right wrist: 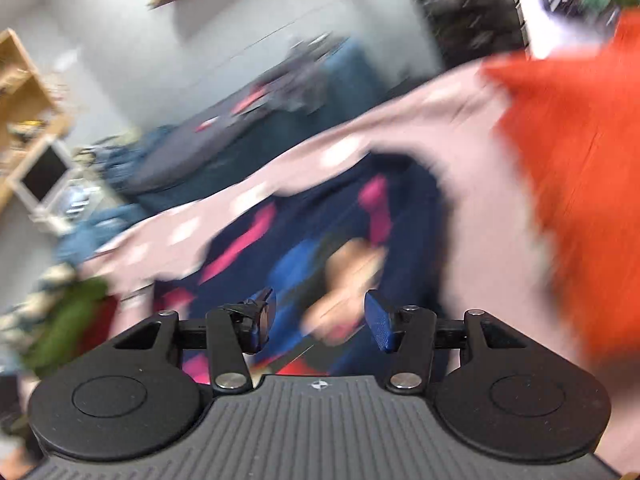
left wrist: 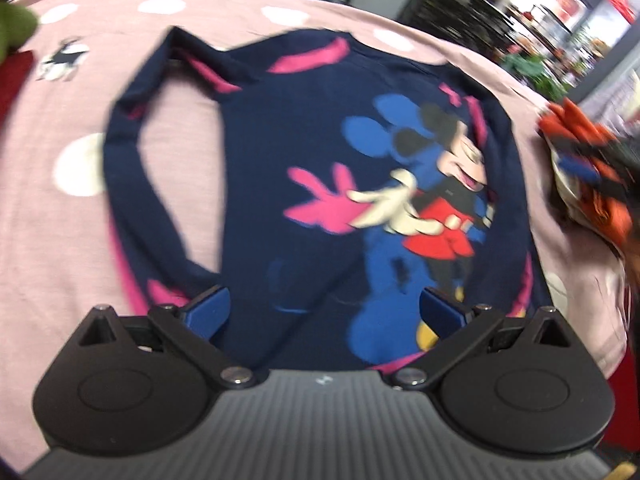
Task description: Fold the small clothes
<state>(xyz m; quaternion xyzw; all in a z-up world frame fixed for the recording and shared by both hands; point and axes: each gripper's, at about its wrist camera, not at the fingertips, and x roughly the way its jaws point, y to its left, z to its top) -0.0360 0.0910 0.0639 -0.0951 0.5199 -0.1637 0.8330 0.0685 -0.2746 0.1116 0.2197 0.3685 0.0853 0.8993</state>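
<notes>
A navy shirt (left wrist: 304,152) is lying spread on the pink dotted bedspread (left wrist: 48,240), its long sleeve (left wrist: 132,168) looping out at the left. The left gripper (left wrist: 324,308) is hovering over the near hem, tilted steeply down, fingers released and empty. The right gripper (right wrist: 320,320) is angling shallower over the same shirt, blurred, fingers apart, holding nothing.

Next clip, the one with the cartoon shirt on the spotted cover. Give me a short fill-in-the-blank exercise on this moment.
1. The navy shirt lies on a pink cover with ____ dots.
2. The left claw has its jaws ____, with nothing between them.
3. The shirt's printed figure wears ____ shorts.
4. In the left wrist view, the crumpled orange garment lies to the shirt's ____.

Missing words: white; open; red; right
</notes>
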